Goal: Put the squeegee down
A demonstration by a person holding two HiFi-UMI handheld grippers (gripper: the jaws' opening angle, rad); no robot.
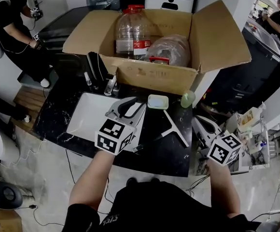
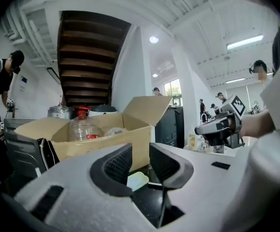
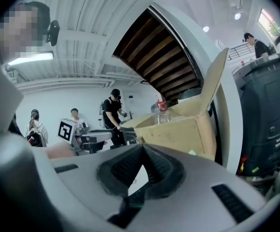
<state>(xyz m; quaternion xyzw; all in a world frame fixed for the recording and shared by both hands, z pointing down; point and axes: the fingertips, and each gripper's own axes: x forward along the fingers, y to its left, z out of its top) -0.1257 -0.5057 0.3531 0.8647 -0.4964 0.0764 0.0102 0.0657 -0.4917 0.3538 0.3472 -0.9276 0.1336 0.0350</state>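
The squeegee (image 1: 175, 127) lies flat on the dark counter (image 1: 166, 153), white blade toward the right and black handle pointing toward the near left. Neither gripper touches it. My left gripper (image 1: 129, 105) hovers over the near corner of the white sink (image 1: 84, 117), just left of the squeegee; its jaws (image 2: 140, 164) stand open with nothing between them. My right gripper (image 1: 199, 123) is held off the counter's right end; in the right gripper view its pads (image 3: 141, 151) meet at the tips with nothing held.
A big open cardboard box (image 1: 154, 74) holds a water bottle (image 1: 133, 33) and a plastic bag at the counter's back. A pale soap dish (image 1: 158, 101) and a small green bottle (image 1: 187, 99) stand before it. People stand at the far left and right.
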